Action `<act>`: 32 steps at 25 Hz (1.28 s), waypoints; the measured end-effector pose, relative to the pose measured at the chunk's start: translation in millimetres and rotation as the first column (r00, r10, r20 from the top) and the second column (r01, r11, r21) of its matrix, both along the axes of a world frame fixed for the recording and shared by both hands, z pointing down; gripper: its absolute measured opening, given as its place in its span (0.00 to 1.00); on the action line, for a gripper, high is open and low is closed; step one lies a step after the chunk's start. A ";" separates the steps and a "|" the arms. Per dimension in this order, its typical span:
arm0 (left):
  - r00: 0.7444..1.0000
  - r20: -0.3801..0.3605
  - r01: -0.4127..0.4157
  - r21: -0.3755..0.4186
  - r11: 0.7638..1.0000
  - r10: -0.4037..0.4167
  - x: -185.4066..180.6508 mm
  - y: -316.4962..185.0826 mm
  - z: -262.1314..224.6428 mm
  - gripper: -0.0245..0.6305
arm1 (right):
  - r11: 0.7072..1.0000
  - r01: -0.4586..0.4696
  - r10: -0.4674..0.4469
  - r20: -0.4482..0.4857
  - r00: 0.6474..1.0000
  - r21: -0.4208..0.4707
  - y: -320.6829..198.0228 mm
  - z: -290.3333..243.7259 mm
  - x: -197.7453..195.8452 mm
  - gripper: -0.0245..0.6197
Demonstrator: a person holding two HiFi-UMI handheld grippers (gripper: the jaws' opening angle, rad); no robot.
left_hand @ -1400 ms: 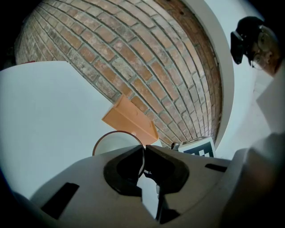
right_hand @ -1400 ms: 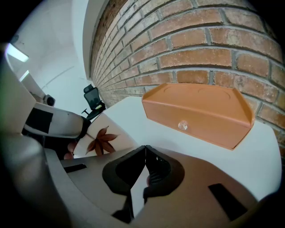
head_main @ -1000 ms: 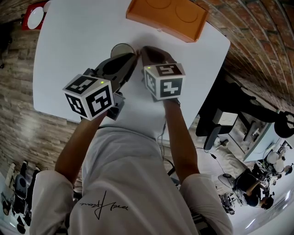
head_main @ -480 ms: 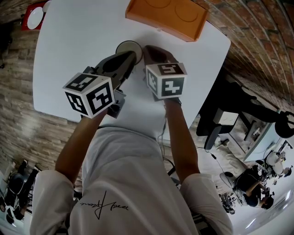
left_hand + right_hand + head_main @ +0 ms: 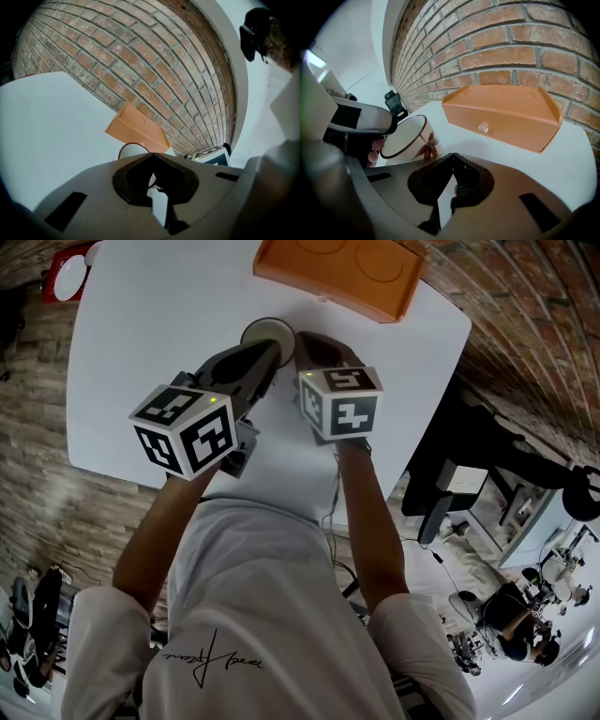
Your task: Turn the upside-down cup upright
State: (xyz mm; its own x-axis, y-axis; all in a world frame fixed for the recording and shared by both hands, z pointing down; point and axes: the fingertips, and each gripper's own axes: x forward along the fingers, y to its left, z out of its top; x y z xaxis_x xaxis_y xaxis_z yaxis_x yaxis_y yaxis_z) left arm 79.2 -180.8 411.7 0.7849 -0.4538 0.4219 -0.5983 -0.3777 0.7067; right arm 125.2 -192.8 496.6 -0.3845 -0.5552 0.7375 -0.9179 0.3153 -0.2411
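The white cup, brown-rimmed with a reddish pattern, is off the white table and tilted. In the right gripper view the cup's open mouth faces the camera. My left gripper is shut on the cup's wall, and its grey body shows at the cup's left. In the left gripper view only a sliver of the cup shows past the shut tips of that gripper. My right gripper hangs just right of the cup, its tips together, holding nothing.
An orange box with a small knob lies on the table just beyond the cup, against a brick wall. A red tray with a white dish sits off the table's far left corner. The table's right edge is close.
The left gripper has lifted and turned the cup a little forward and to the right, so its pale inside now shows. The right gripper has barely moved.
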 end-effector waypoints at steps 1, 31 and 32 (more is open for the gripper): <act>1.000 0.005 -0.003 0.004 1.000 0.003 0.5 0.2 -0.1 0.05 | 1.000 0.000 0.000 0.000 1.000 0.001 0.1 -0.2 -0.1 0.07; 0.999 0.030 -0.023 0.009 1.000 0.023 -10.3 26.5 -21.1 0.05 | 0.998 0.029 -0.030 0.007 1.000 0.049 17.3 -45.5 3.2 0.07; 0.999 0.032 -0.024 0.015 1.000 0.024 -11.8 27.3 -23.1 0.05 | 0.998 0.031 -0.032 0.016 0.999 0.052 18.2 -49.1 1.9 0.07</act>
State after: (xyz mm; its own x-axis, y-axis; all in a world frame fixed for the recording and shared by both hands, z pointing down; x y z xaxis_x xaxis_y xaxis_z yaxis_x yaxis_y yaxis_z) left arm 67.5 -153.5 388.6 0.7818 -0.4417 0.4401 -0.6111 -0.4026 0.6815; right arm 127.1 -174.7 447.5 -0.4147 -0.5794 0.7017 -0.9031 0.3566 -0.2393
